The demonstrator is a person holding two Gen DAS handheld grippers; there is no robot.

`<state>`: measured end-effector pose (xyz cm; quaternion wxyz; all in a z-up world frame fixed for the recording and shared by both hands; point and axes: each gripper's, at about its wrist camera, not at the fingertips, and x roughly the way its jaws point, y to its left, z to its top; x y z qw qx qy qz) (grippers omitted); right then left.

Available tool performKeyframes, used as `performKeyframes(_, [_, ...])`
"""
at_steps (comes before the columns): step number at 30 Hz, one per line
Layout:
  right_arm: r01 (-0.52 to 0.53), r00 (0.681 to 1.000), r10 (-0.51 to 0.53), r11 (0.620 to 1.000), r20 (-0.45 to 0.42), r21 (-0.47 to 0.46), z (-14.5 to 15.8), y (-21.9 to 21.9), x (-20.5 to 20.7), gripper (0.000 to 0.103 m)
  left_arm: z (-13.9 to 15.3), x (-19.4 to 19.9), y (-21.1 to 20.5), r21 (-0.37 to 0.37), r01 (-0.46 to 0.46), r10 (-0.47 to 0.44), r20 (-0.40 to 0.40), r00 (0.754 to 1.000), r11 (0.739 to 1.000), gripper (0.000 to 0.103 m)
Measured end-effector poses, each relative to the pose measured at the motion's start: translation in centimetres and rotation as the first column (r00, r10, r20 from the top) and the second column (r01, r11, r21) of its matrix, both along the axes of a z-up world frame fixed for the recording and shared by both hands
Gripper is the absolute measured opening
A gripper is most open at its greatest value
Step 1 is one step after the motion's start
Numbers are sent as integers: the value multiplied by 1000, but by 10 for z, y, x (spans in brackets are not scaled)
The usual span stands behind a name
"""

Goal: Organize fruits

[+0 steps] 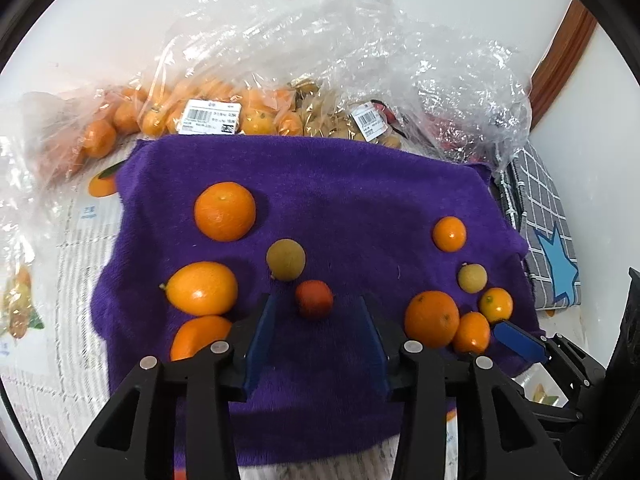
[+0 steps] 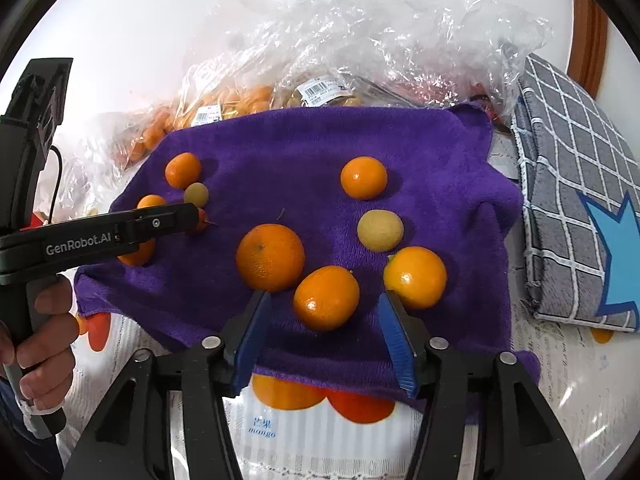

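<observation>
1. The purple towel (image 1: 320,184) fills the middle of both wrist views; likely it is laid as a soft bed so round fruit does not roll off.
2. Clear plastic bags (image 1: 360,52) of more fruit are heaped at 12 o'clock behind the towel, probably the supply being sorted from.
3. A grey checked cloth (image 2: 568,184) lies at 3 o'clock, apart from the work.
4. The left gripper (image 1: 316,332) stands partly open at 6 o'clock of its own view, pads clear of the small reddish fruit (image 1: 314,299) lying loose just ahead of the gap.
5. The right gripper (image 2: 324,320) also stands partly open, its pads either side of a small orange fruit (image 2: 326,298) without pressing it; nothing is held.
6. The fruit seems grouped: a left cluster with the large orange (image 1: 225,211) at 10 o'clock, and a right cluster around the round orange (image 2: 270,258), with a yellowish-green fruit (image 2: 380,230) at 2 o'clock.
</observation>
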<state>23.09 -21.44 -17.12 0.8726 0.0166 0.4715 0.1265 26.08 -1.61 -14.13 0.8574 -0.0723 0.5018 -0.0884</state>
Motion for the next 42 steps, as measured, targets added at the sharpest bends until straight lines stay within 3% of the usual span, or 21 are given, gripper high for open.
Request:
performKeyframes(11, [20, 998, -20, 1000, 54, 1, 33, -5, -36, 58, 39, -47, 15, -17, -42, 43, 67, 997, 999, 46])
performKeyframes(21, [77, 989, -77, 997, 128, 12, 87, -16, -80, 58, 77, -114, 13, -1, -72, 71, 168, 983, 997, 48])
performKeyframes(29, [114, 976, -116, 993, 185, 21, 122, -29, -127, 58, 106, -170, 1, 28, -103, 92, 273, 958, 994, 66])
performKeyframes(36, [152, 947, -142, 988, 287, -15, 136, -38, -186, 88, 121, -216, -11, 58, -127, 102, 321, 942, 990, 71])
performKeyframes(38, [161, 941, -149, 987, 304, -16, 140, -42, -200, 91, 126, -231, -14, 64, -136, 106, 347, 932, 989, 78])
performKeyframes(42, [180, 933, -161, 983, 321, -30, 147, -48, -222, 95, 136, -252, -22, 85, -158, 113, 390, 914, 984, 82])
